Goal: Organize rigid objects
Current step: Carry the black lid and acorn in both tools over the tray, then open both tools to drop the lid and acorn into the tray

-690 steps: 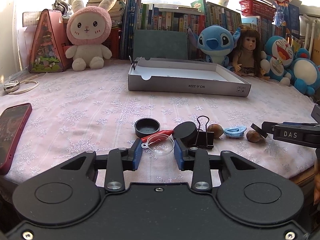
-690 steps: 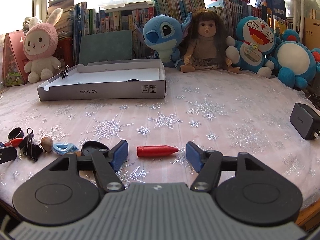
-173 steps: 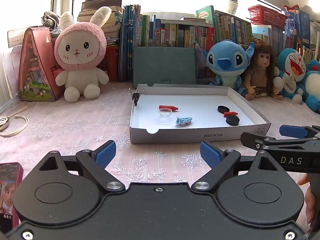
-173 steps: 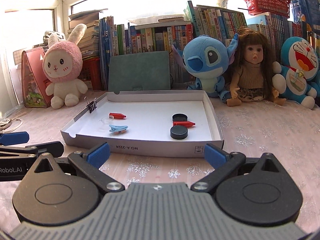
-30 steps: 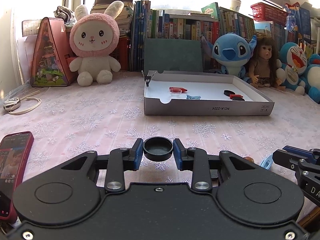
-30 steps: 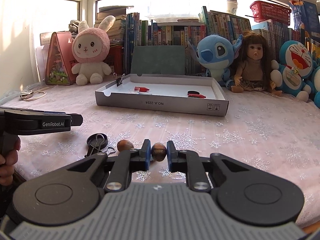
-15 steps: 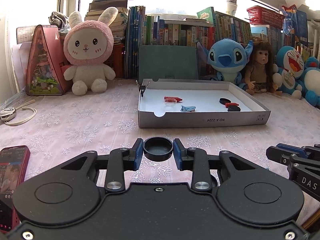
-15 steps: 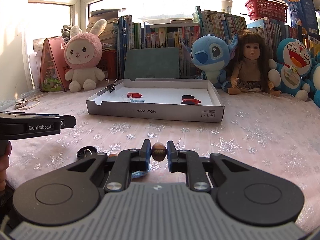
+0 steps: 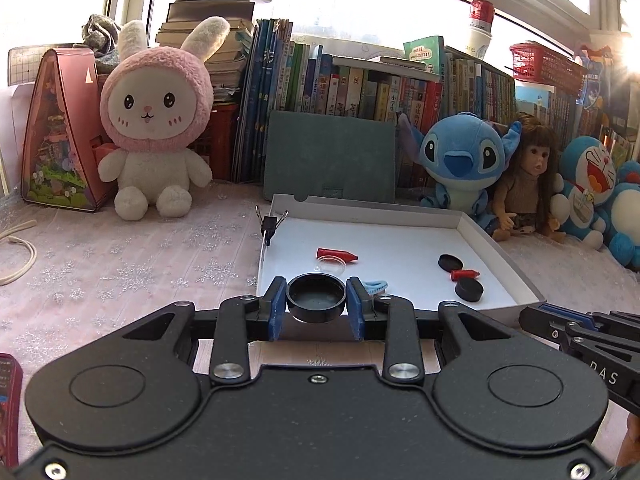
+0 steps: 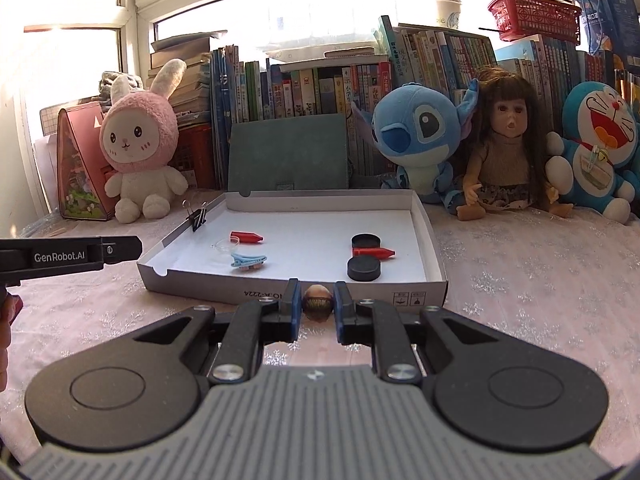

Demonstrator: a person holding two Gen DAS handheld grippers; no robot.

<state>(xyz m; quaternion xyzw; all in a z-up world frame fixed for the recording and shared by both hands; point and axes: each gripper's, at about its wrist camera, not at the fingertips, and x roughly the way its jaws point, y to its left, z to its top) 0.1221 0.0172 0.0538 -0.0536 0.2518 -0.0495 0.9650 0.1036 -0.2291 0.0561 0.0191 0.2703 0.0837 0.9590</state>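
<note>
My left gripper point(image 9: 316, 304) is shut on a black round cap point(image 9: 316, 297) and holds it over the near edge of the shallow white box point(image 9: 486, 236). My right gripper point(image 10: 317, 304) is shut on a small brown nut point(image 10: 318, 302) just in front of the box's near wall point(image 10: 416, 294). Inside the box lie two red crayons point(image 10: 246, 237) point(image 10: 374, 253), a clear dish point(image 10: 227, 247), a blue hair clip point(image 10: 248, 261) and two black caps point(image 10: 363, 268) point(image 10: 366, 241). A black binder clip point(image 10: 197, 216) is clamped on the box's left wall.
Plush toys, a doll point(image 10: 506, 148) and a green folder point(image 10: 288, 152) stand behind the box before a row of books. A red phone point(image 9: 8, 400) lies at the near left. A white cable point(image 9: 18, 256) lies at the far left. The cloth is pink with snowflakes.
Both grippers have moved forward towards the box with their objects held. The box looks larger and closer; the left gripper's cap now overlaps its near edge.
</note>
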